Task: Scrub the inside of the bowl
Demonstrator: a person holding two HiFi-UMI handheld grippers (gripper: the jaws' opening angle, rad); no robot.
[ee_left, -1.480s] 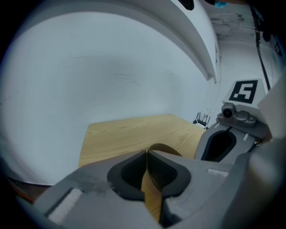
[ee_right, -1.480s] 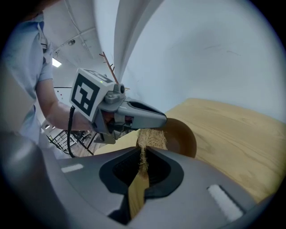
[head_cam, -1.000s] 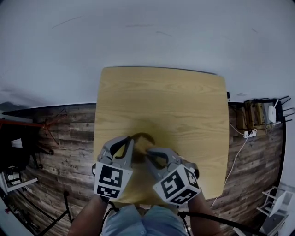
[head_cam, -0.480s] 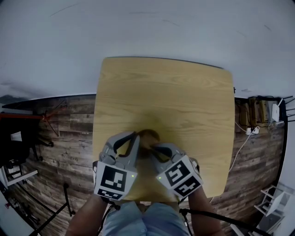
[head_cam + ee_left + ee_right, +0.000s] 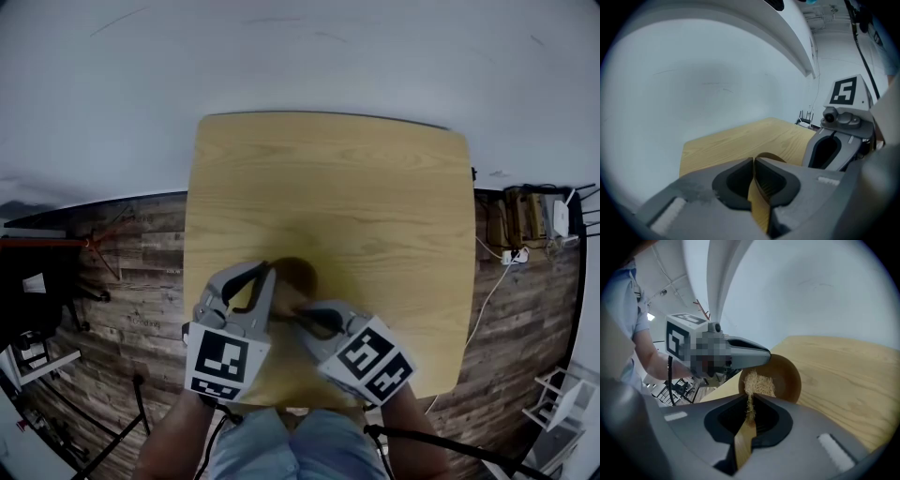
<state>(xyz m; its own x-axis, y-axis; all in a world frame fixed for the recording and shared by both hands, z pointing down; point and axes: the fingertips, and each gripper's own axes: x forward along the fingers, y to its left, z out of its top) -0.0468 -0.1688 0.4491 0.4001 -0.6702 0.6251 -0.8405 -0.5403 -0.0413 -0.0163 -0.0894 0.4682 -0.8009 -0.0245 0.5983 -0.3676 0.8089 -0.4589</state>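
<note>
A small brown wooden bowl (image 5: 300,273) sits near the front of the light wooden table (image 5: 375,187). My left gripper (image 5: 266,277) is shut on the bowl's rim from the left; the thin bowl wall (image 5: 758,206) shows between its jaws. My right gripper (image 5: 306,316) is shut on a scrub brush with a wooden handle (image 5: 742,441). The brush's pale fibre bristles (image 5: 758,383) reach into the bowl (image 5: 786,379), against its inner wall. In the right gripper view the left gripper (image 5: 749,356) is on the bowl's far rim.
The table's front edge (image 5: 281,405) lies just under both grippers, with the person's arms and lap below it. Dark plank floor surrounds the table; cables and a power strip (image 5: 511,255) lie to the right. A white wall is behind.
Both grippers and the bowl have shifted only slightly at the table's front. The right gripper's marker cube has turned a little. Both holds are unchanged.
</note>
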